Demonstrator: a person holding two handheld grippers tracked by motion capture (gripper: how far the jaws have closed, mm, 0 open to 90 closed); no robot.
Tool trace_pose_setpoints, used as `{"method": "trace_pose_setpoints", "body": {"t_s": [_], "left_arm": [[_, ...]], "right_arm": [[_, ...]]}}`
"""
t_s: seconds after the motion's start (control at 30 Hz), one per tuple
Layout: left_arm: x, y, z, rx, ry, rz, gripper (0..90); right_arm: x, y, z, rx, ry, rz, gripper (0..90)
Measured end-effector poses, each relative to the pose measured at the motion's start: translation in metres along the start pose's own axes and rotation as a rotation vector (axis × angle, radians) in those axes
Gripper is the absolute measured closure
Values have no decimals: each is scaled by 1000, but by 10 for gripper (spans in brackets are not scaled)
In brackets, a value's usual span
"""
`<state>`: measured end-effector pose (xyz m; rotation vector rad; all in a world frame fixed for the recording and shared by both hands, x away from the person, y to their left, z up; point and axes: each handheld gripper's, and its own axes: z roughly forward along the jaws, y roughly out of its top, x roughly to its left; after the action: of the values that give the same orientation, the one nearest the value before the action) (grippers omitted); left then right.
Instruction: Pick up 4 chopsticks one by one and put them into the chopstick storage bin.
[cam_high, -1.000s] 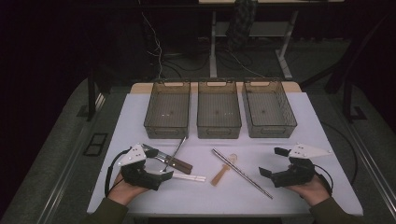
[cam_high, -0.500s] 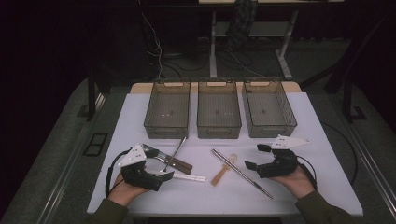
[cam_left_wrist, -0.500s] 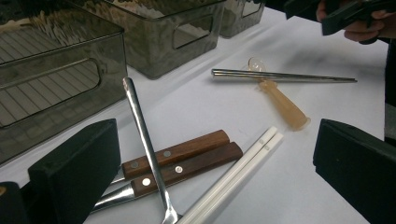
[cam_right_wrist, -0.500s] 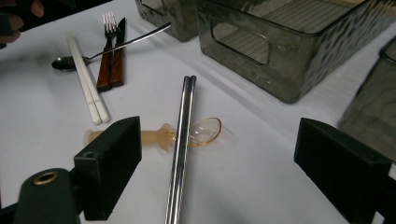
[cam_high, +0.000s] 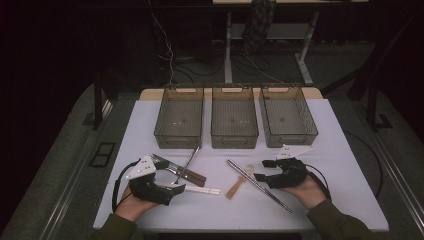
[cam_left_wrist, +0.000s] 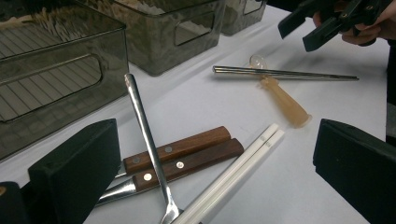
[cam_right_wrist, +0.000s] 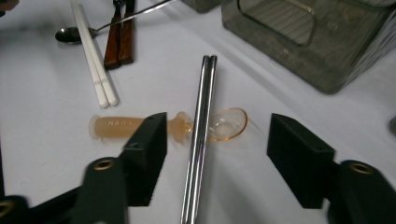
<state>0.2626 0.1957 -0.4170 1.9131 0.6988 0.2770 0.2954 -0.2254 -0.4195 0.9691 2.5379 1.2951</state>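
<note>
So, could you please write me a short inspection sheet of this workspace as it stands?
Surface: white table.
Job's things: metal chopsticks lying across the amber spoon.
Clutter: white chopsticks, two wooden-handled utensils, a steel spoon; three bins behind.
Grippers: right gripper open, jaws either side of the metal chopsticks; left gripper open over the clutter.
Cables: one trails from each gripper; more on the floor.
Surroundings: dark floor, table legs.
</note>
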Motion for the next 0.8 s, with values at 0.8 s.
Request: {"method": "trace_pose_setpoints", "body": {"t_s": [0.8], "left_arm": [[0, -1, 1, 11, -2, 12, 0]], "right_arm": [[8, -11, 9, 184, 19, -18, 770]]}}
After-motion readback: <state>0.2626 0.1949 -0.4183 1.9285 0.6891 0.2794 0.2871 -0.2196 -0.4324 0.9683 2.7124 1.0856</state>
